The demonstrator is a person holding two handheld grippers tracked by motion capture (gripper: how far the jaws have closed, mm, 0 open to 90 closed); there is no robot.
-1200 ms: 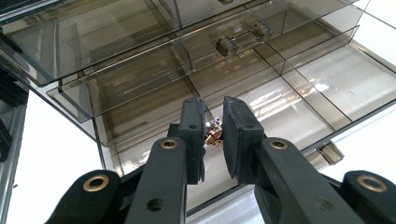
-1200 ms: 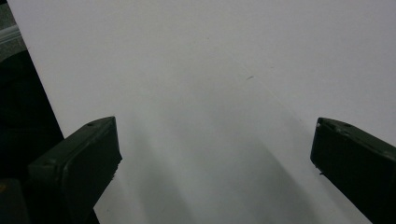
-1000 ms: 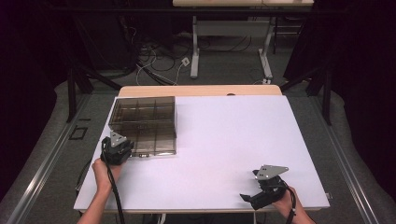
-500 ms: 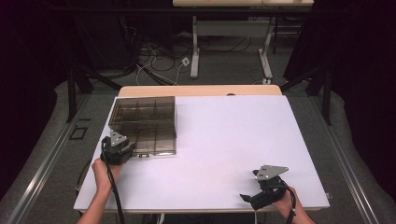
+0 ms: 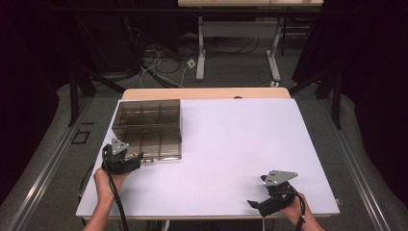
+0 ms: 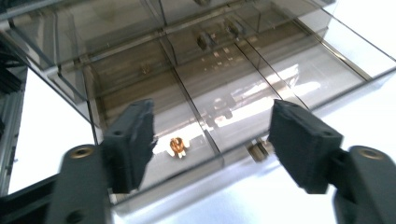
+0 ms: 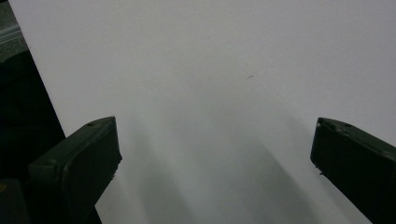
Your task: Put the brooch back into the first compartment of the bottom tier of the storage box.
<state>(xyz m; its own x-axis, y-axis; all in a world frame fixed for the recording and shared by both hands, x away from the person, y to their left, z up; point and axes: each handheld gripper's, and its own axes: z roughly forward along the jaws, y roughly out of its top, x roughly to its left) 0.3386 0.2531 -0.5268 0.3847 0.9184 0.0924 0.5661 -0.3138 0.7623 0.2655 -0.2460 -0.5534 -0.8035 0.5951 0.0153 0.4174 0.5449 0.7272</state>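
2 grippers are over the white surface (image 5: 240,144). The left gripper (image 5: 136,156) is at the near edge of the clear brown box (image 5: 149,127), which sits by the surface's far left corner. Its jaws have just been opening and now stand apart with nothing gripped; the box's front wall shows between them. A small gold part (image 6: 177,145) lies in the box's near-left compartment. The right gripper (image 5: 255,204) rests near the near right corner, jaws wide open over bare surface, holding nothing.
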